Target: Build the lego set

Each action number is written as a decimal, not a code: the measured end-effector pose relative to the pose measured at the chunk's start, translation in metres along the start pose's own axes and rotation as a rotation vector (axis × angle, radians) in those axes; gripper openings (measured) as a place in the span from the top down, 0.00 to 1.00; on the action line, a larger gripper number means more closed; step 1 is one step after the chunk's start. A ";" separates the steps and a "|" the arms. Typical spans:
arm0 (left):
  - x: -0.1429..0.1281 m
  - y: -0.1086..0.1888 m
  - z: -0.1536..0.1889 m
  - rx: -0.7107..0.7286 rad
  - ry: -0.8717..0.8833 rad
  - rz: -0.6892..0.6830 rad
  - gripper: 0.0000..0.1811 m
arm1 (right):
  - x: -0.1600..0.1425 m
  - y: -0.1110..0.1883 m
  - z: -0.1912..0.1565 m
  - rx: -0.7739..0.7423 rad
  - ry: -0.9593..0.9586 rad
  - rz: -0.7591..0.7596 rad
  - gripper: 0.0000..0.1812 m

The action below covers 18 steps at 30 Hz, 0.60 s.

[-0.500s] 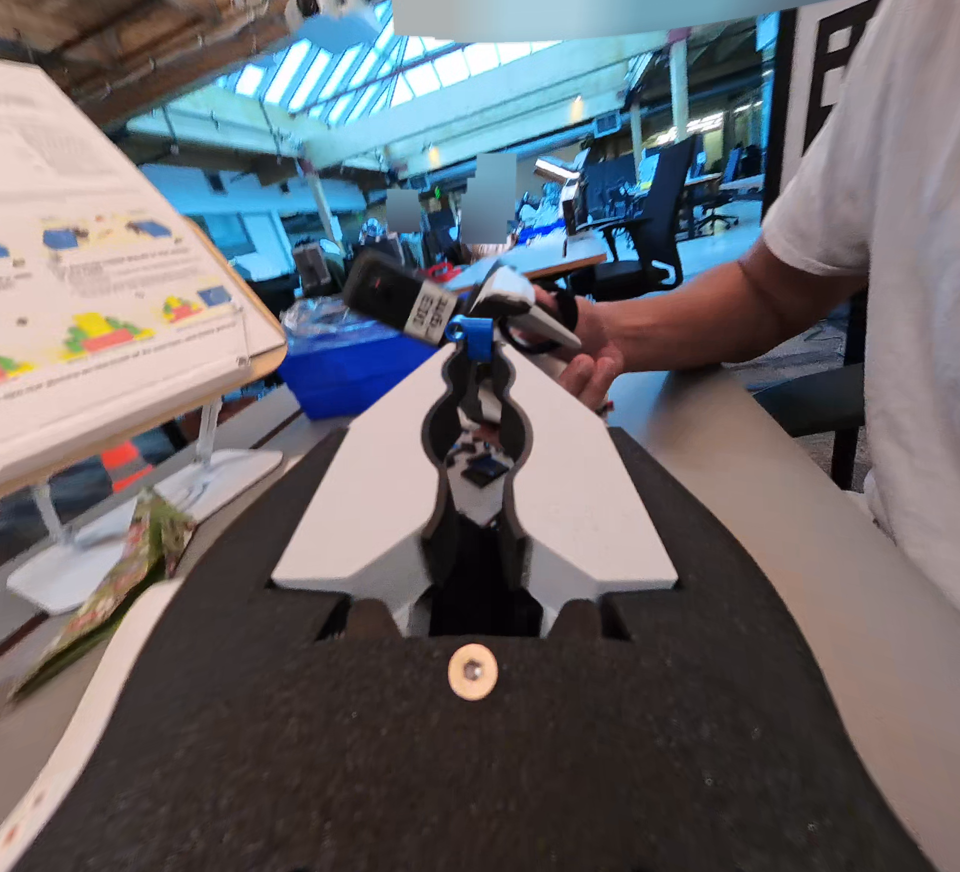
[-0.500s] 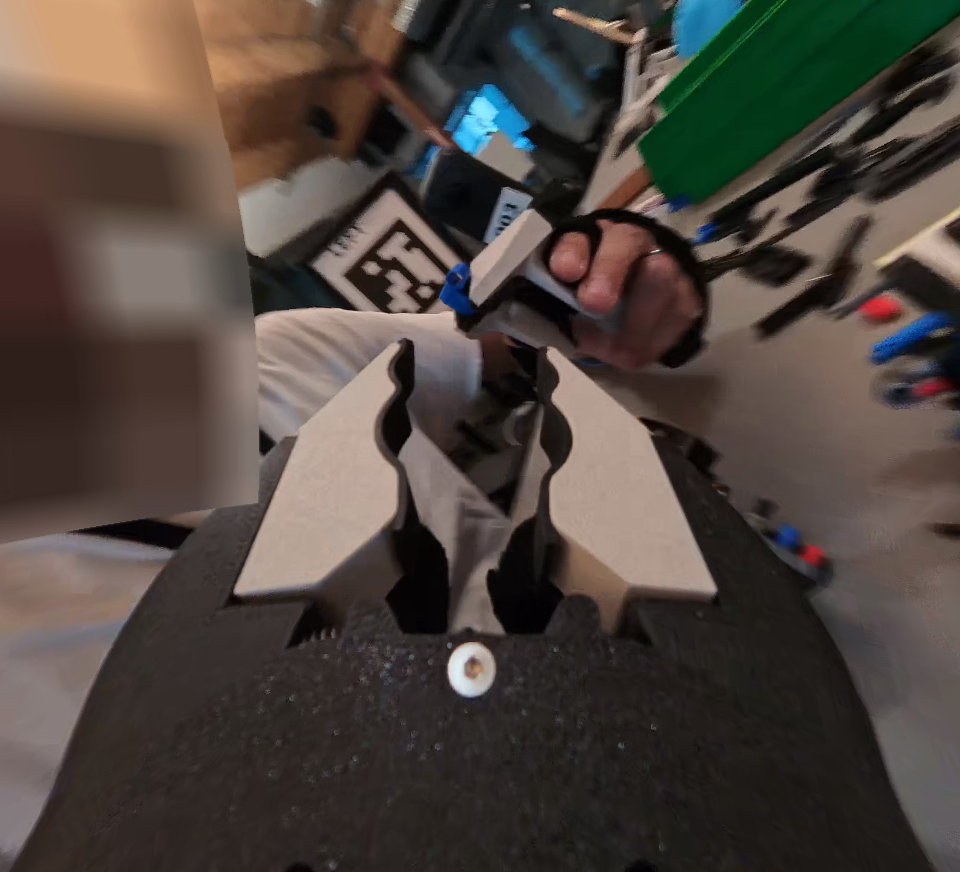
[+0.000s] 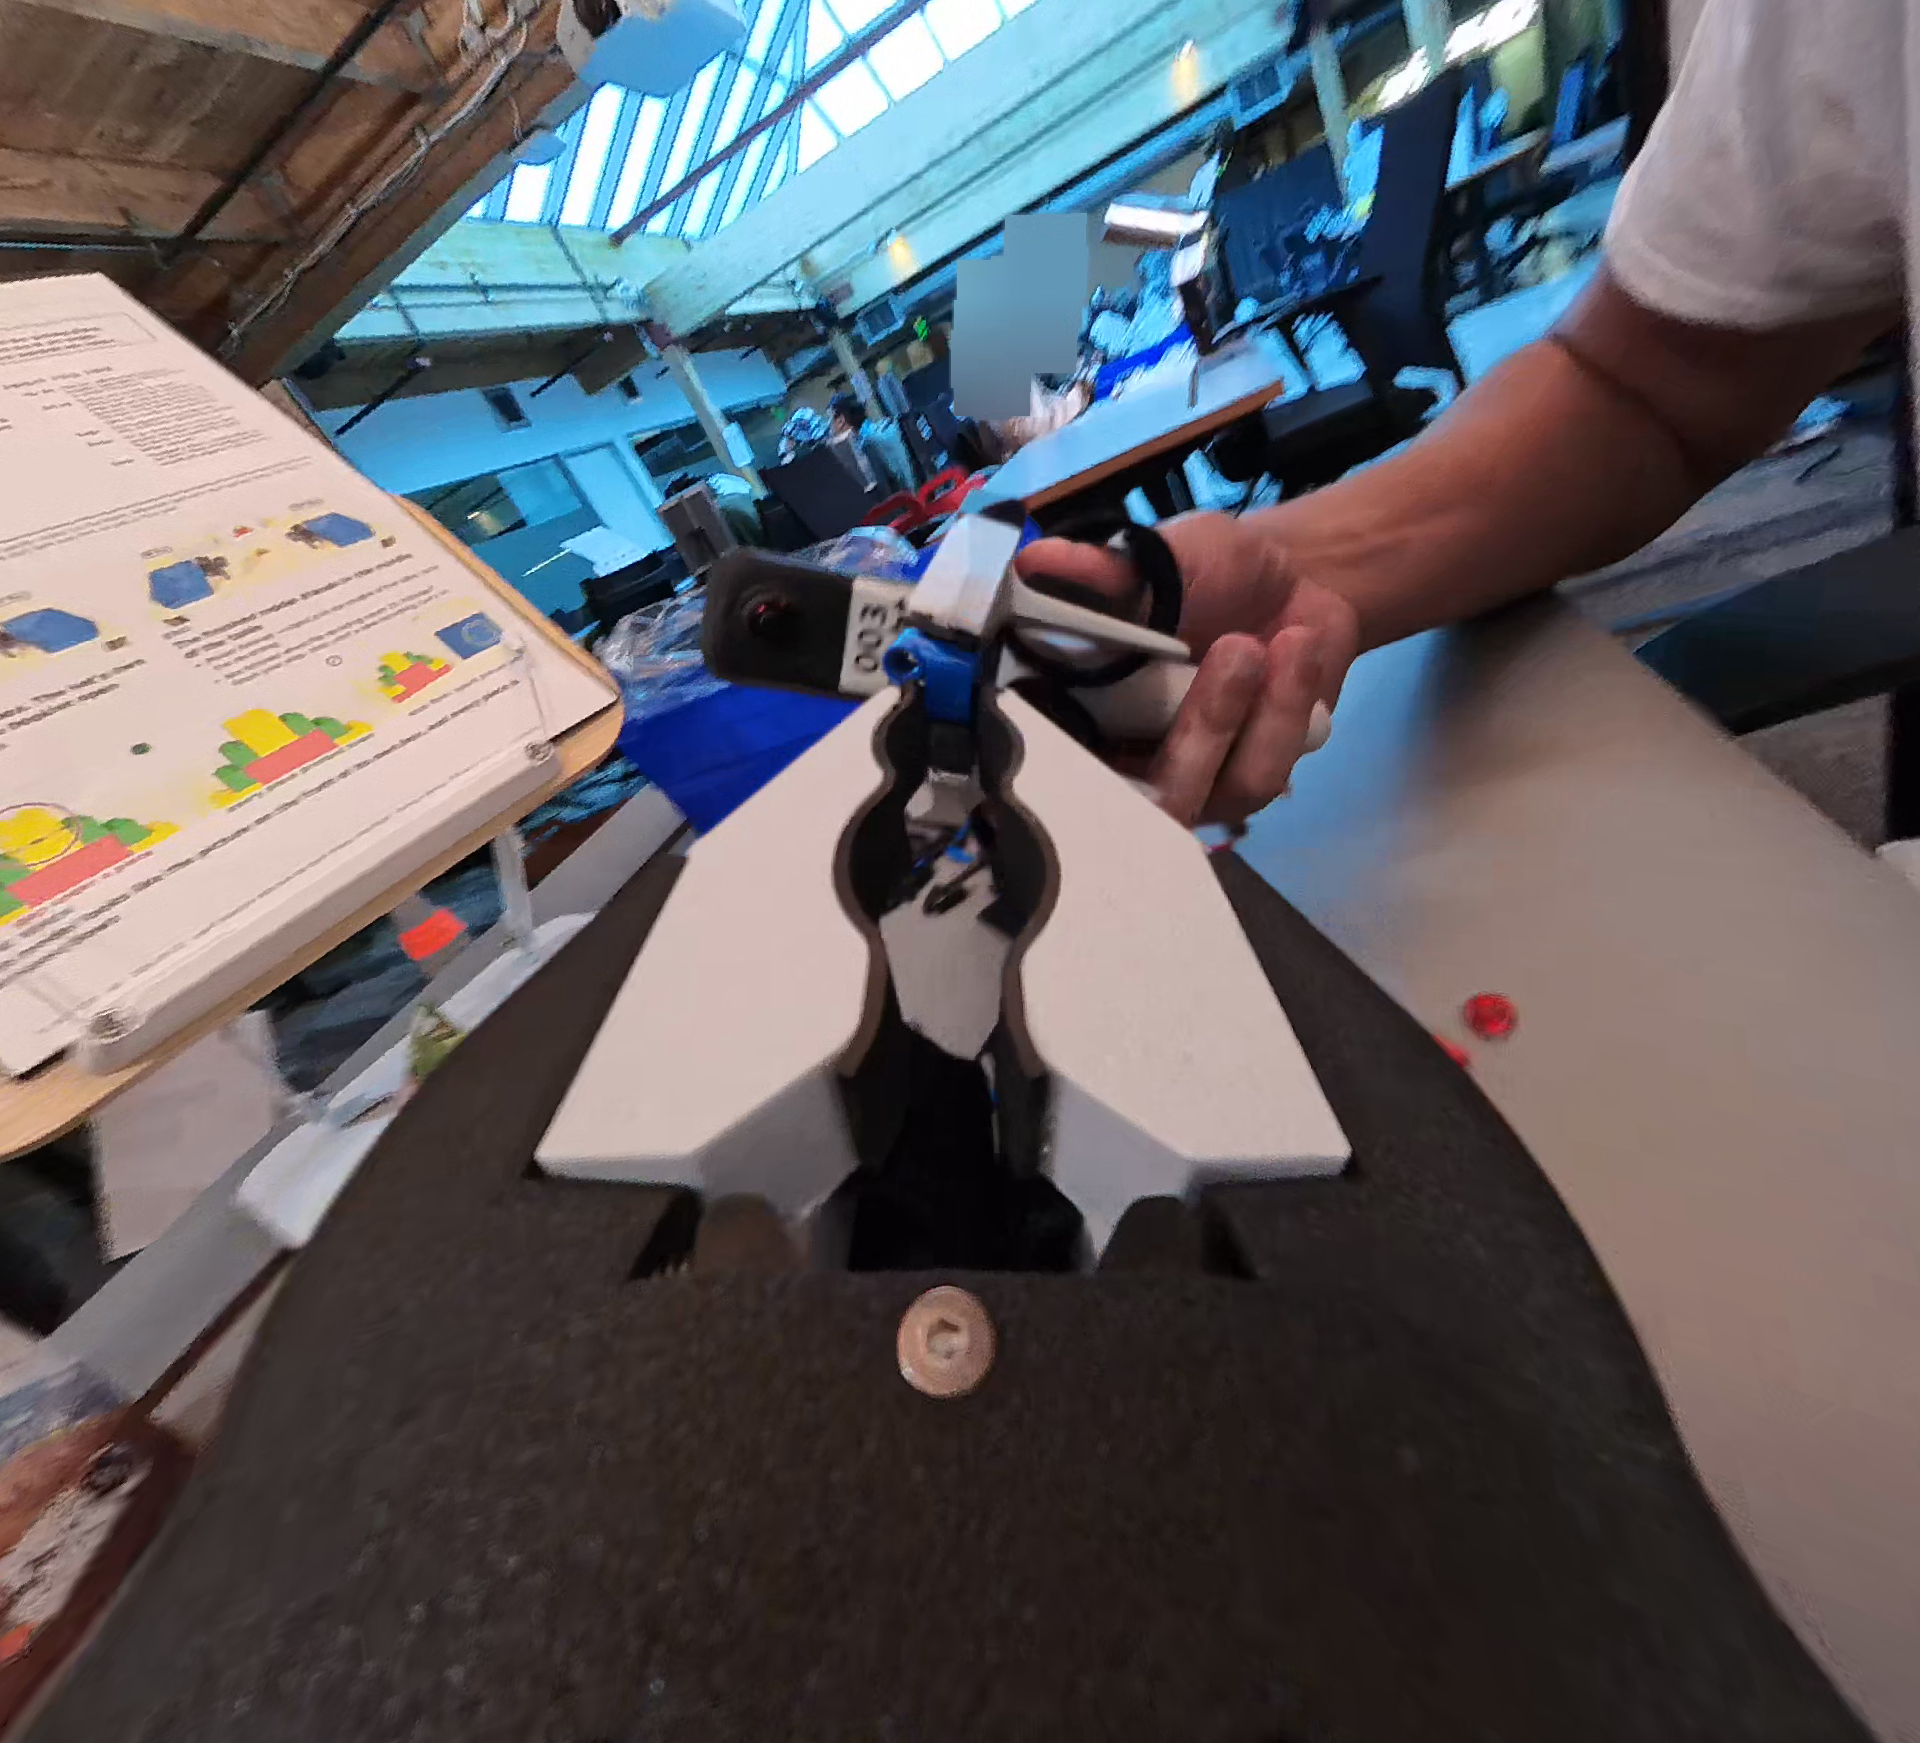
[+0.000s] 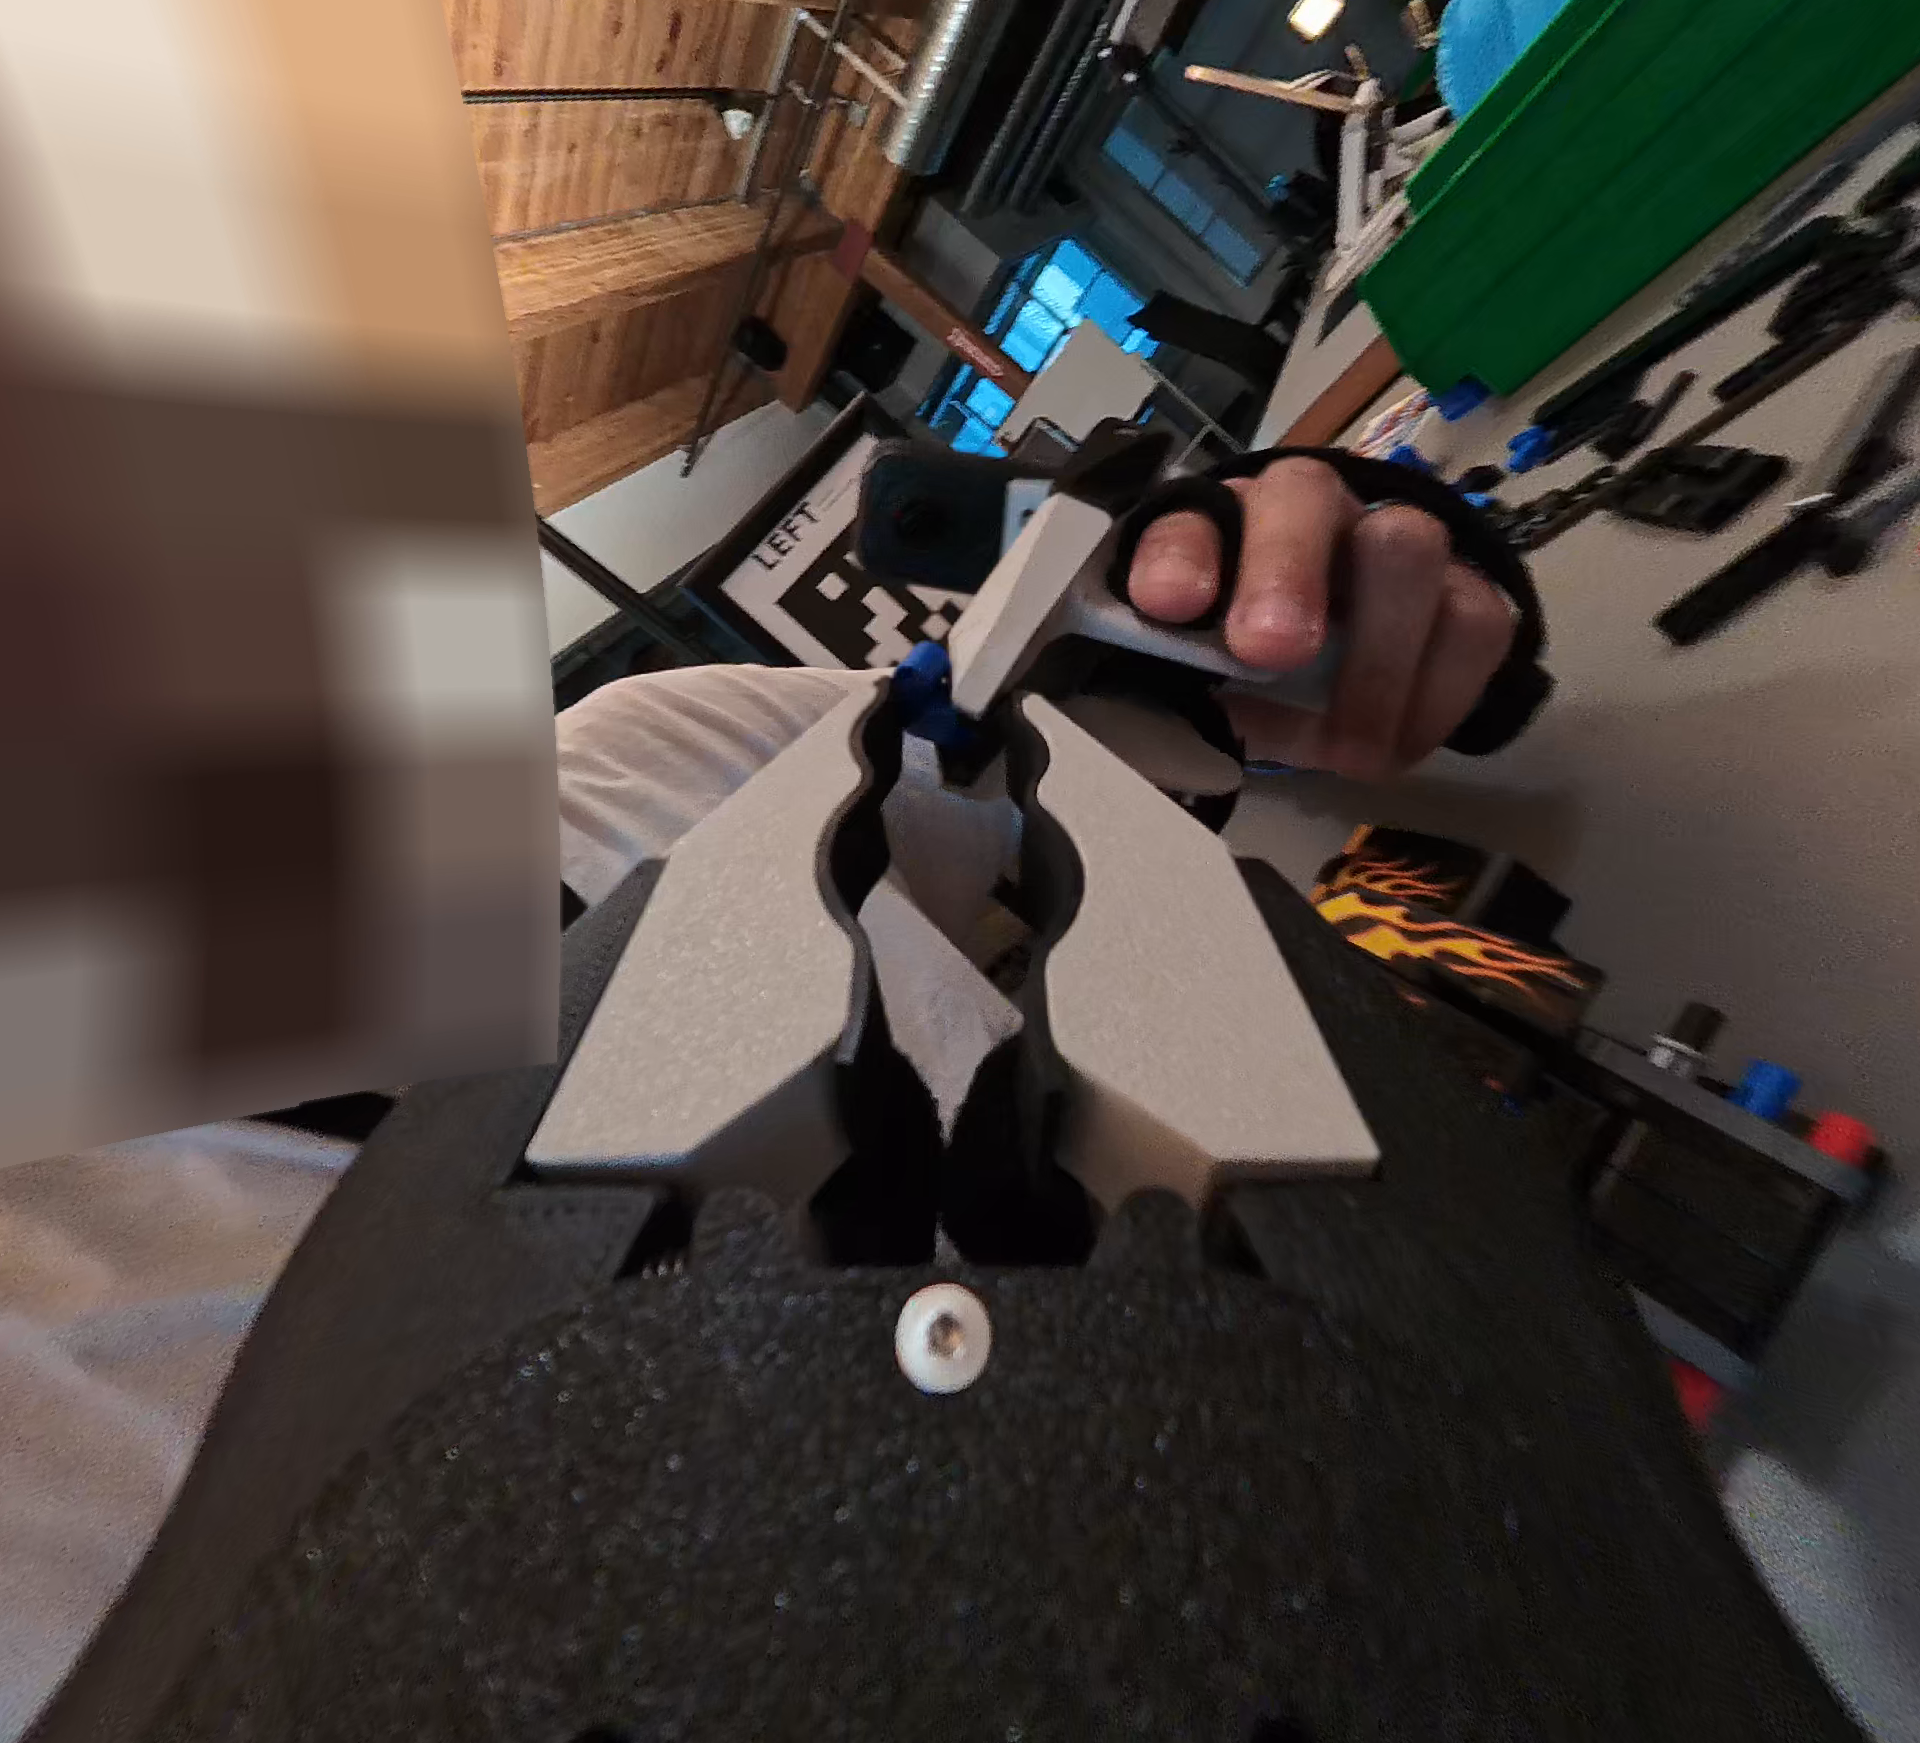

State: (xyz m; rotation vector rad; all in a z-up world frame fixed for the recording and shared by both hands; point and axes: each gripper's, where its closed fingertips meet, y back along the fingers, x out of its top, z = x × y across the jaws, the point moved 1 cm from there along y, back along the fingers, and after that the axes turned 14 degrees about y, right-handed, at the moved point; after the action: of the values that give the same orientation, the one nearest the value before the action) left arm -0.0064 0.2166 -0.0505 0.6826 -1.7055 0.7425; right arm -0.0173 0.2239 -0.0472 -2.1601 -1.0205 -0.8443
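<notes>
Grey table (image 3: 1579,862), timber ceiling (image 3: 156,31), my left claw (image 3: 945,706) pinching small blue lego piece (image 3: 935,667), right claw (image 4: 951,698) grip I cannot tell.

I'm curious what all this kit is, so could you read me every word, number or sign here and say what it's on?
I can't quote writing, only say where it stands.
Instruction sheet on its stand: printed lines beside brick pictures, mostly too blurred to read.
White label on the black camera: a few printed characters.
Black-and-white marker board: one short word beside the pattern.
</notes>
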 end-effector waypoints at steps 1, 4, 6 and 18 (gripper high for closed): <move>-0.004 0.000 -0.003 0.030 -0.038 -0.031 0.96 | -0.001 0.002 0.004 -0.036 0.016 -0.009 0.90; -0.016 0.002 -0.010 0.105 -0.149 -0.122 0.96 | -0.004 0.006 0.016 -0.152 0.086 -0.059 0.91; -0.021 0.003 -0.013 0.139 -0.203 -0.157 0.95 | -0.006 0.009 0.023 -0.233 0.152 -0.109 0.91; -0.034 0.008 -0.017 0.241 -0.501 -0.281 0.89 | -0.016 0.019 0.043 -0.470 0.377 -0.299 0.98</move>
State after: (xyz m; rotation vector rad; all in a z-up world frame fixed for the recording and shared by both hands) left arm 0.0059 0.2370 -0.0811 1.3343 -1.9222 0.6134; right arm 0.0025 0.2388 -0.0906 -2.1101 -1.0327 -1.7046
